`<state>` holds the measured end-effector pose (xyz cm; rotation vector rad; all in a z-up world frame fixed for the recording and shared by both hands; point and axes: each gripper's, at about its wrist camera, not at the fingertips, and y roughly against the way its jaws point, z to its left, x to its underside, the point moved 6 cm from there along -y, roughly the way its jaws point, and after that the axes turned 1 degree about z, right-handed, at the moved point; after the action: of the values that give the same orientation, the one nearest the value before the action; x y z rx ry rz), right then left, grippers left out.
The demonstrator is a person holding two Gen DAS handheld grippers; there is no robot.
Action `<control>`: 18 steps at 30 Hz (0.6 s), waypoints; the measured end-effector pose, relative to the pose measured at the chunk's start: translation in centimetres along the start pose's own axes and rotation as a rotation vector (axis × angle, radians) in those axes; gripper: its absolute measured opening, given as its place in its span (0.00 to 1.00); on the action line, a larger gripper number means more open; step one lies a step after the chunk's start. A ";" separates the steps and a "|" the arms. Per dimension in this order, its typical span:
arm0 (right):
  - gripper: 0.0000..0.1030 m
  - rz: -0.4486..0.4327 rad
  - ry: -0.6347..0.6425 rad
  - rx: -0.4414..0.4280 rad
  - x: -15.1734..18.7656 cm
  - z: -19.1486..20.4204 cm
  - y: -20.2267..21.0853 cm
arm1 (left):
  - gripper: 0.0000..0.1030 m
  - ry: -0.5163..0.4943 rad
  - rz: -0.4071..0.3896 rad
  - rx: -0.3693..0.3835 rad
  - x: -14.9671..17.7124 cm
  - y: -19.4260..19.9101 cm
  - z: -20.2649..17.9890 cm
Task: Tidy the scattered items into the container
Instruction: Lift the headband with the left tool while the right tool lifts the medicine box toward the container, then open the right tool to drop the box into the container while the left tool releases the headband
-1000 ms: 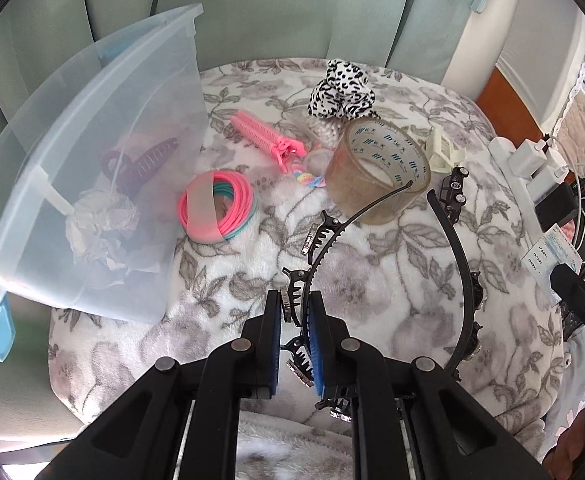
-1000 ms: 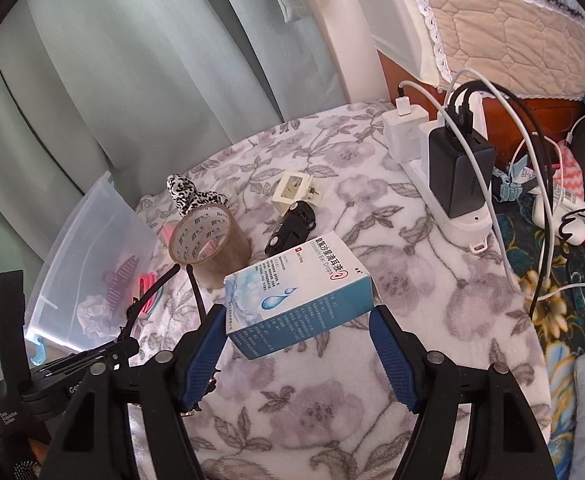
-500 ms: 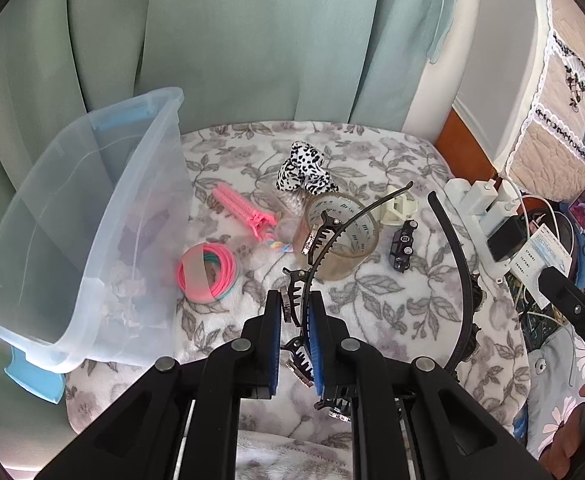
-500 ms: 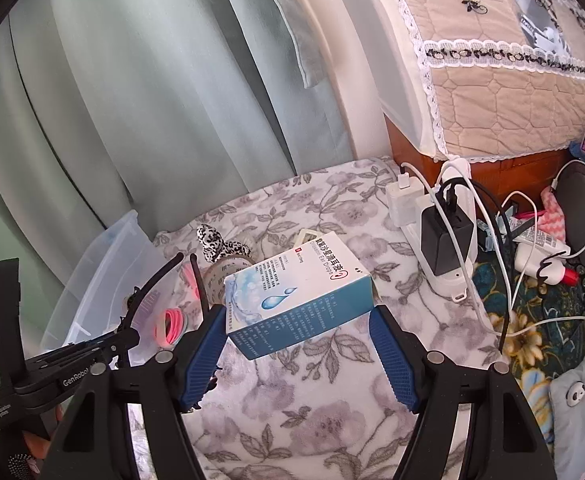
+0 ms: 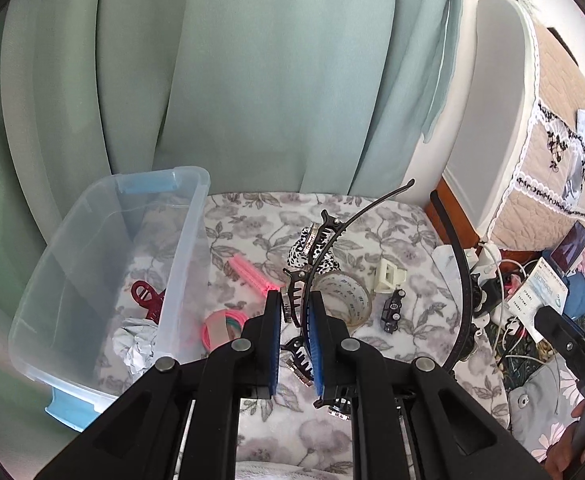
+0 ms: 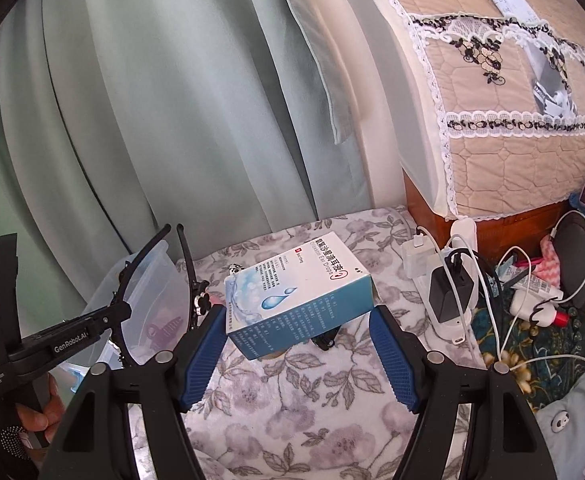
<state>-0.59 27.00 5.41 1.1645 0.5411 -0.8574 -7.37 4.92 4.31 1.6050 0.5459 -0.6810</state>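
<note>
In the left wrist view my left gripper (image 5: 294,320) is shut on a black headband (image 5: 463,280) with small claw clips along it, held above the floral blanket. The clear plastic container (image 5: 190,240) stands to its left, with a dark red claw clip (image 5: 146,298) and crumpled paper (image 5: 134,346) inside. On the blanket lie a pink clip (image 5: 250,276), pink hair ties (image 5: 222,326), a tape roll (image 5: 350,300), a spotted scrunchie (image 5: 298,254), a cream clip (image 5: 388,274) and a black toy car (image 5: 392,310). My right gripper (image 6: 296,336) is shut on a blue-white ear-drops box (image 6: 296,292), in the air.
A white power strip with chargers and cables (image 6: 448,292) runs along the blanket's right edge. Behind it stands furniture under a quilted beige cover (image 6: 512,120). Green curtains (image 5: 252,80) hang behind the container. Bottles and clutter (image 6: 536,292) lie at far right.
Both grippers have risen and tipped up, carrying the headband and the box with them. The blanket and the container now lie farther below. Neither grip has changed.
</note>
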 end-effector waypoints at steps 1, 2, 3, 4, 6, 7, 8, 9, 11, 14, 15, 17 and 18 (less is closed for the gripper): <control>0.73 -0.003 0.005 -0.001 -0.1 0.3 0.1 | 0.13 0.006 -0.005 0.000 -0.1 0.2 0.3; 0.73 -0.005 0.010 -0.003 -0.2 0.6 0.1 | 0.13 0.014 -0.011 0.003 -0.2 0.4 0.6; 0.73 -0.007 0.015 -0.005 -0.3 0.9 0.2 | 0.13 0.022 -0.017 0.006 -0.3 0.6 0.8; 0.73 -0.010 0.020 -0.007 -0.4 1.2 0.3 | 0.13 0.029 -0.025 0.009 -0.5 0.9 1.1; 0.73 -0.018 0.033 -0.009 -0.9 1.9 0.5 | 0.13 0.040 -0.044 0.010 -0.8 1.5 1.8; 0.73 -0.022 0.038 -0.011 -1.1 2.2 0.6 | 0.13 0.047 -0.055 0.008 -1.1 1.8 2.2; 0.73 -0.025 0.041 -0.016 -1.3 2.5 0.7 | 0.13 0.055 -0.066 0.006 -1.3 2.1 2.6; 0.73 -0.028 0.042 -0.023 -1.5 2.9 0.8 | 0.13 0.063 -0.077 0.004 -1.5 2.4 3.0; 0.73 -0.030 0.038 -0.040 -1.9 3.6 0.7 | 0.13 0.080 -0.100 -0.004 -1.9 3.0 4.0; 0.73 -0.037 0.039 -0.052 -2.5 4.8 0.7 | 0.13 0.110 -0.126 -0.007 -2.2 3.8 5.4; 0.73 -0.042 0.048 -0.058 -2.6 5.4 0.8 | 0.13 0.117 -0.133 -0.011 -2.2 4.1 5.8; 0.73 -0.047 0.074 -0.071 -2.9 6.7 0.8 | 0.13 0.133 -0.146 -0.017 -2.3 4.5 6.8; 0.73 -0.046 0.090 -0.079 -3.1 7.4 0.7 | 0.13 0.143 -0.151 -0.020 -2.3 4.7 7.4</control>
<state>-2.27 21.03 10.53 1.1259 0.6721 -0.8190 -6.68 -2.96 8.66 1.6127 0.7833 -0.6734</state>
